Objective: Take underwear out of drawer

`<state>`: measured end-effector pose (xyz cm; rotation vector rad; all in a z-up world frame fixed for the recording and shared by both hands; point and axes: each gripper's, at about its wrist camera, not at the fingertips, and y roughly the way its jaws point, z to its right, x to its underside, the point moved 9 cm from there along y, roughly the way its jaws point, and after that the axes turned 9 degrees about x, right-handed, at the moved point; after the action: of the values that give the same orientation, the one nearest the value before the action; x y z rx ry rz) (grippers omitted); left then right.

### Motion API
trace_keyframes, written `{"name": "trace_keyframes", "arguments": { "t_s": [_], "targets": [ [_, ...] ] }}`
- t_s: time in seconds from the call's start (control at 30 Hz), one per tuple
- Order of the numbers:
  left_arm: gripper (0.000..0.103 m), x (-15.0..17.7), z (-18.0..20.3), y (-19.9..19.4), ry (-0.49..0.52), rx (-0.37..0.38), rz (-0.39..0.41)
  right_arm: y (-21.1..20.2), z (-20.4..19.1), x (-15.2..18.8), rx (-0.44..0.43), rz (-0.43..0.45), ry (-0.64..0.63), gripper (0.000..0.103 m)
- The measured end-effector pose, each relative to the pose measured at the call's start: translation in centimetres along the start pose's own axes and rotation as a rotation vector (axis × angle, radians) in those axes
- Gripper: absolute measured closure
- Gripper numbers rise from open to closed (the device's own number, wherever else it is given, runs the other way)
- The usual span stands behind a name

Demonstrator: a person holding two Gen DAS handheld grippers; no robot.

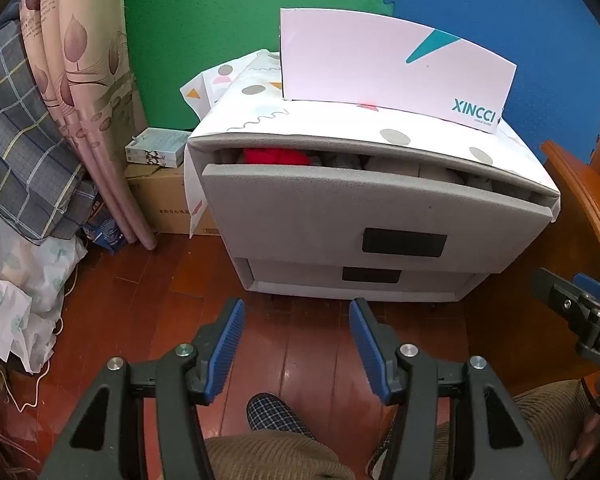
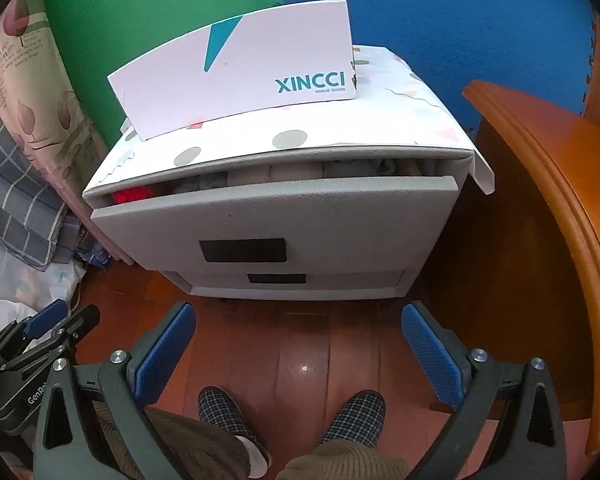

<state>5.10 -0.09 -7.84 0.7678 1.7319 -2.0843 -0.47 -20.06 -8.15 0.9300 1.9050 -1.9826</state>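
Underwear [image 1: 277, 157] lying bunched in the top drawer [image 1: 340, 200] of the grey two-drawer cabinet [image 1: 259, 268], showing only through the narrow gap under the patterned top: a red piece at the left end, pale and grey pieces [image 2: 283, 172] toward the right. Likely handling as soft, light, limp cloth, crumpling under the pads; best pinching a raised fold near the drawer's front edge, probably after pulling the drawer further out. Left gripper [image 1: 297, 320] hovering above the wooden floor, well short of the cabinet, jaws partly apart and holding nothing. Right gripper [image 2: 297, 322] likewise hanging clear, jaws spread wide and empty. Left wrist view alone revealing the cardboard boxes [image 1: 159, 184] beside the cabinet; right wrist view alone revealing both plaid slippers [image 2: 227, 408] and more of the pale rolled pieces.
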Motion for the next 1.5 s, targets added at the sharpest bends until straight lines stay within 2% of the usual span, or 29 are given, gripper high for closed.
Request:
{"name": "trace_keyframes", "arguments": {
  "t_s": [1.5],
  "targets": [
    [0.047, 0.32, 0.03, 0.15, 0.011, -0.007, -0.002, 0.36, 0.45, 0.47, -0.007, -0.018, 0.020, 0.001]
  ]
}}
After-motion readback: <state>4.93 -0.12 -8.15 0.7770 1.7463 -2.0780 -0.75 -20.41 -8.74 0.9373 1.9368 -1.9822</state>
